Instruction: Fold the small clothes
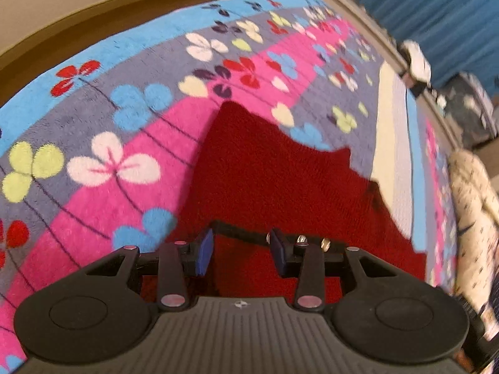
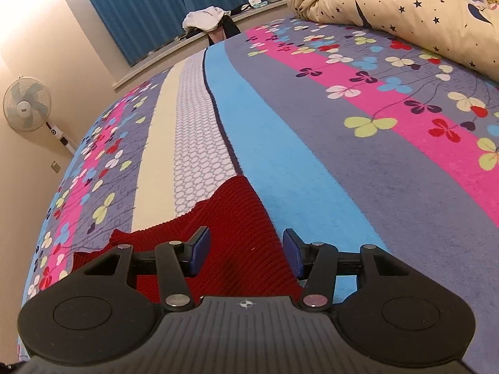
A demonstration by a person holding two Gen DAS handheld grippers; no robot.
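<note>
- Red knit, ribbed, makes up the small garment [image 1: 280,187] lying flat on the bed; its near part runs under both tools, so its full outline is cut off and what kind of garment it is cannot be told.
- From the left gripper [image 1: 241,254], the cloth stretches ahead and ends in a stepped far edge, one corner pointing away ahead and to the left.
- From the right gripper [image 2: 246,254], a long ribbed strip of the red garment [image 2: 237,218] runs straight ahead between the fingers, ending in a tip just in front.
- Both grippers stand with jaws apart, blue pads [image 2: 199,247] clear of the cloth, nothing clamped; whether the tips touch the knit below is unclear.
- Motion blur softens the left view, especially its right edge.
- Under the garment lies a fleece blanket [image 2: 312,143] in blue, grey and pink bands with clover shapes.
- Far ahead of the right tool: a star-print duvet [image 2: 389,3], blue curtains [image 2: 149,6], a white clothes pile [image 2: 204,17] and a standing fan [image 2: 26,104] off to the left.
</note>
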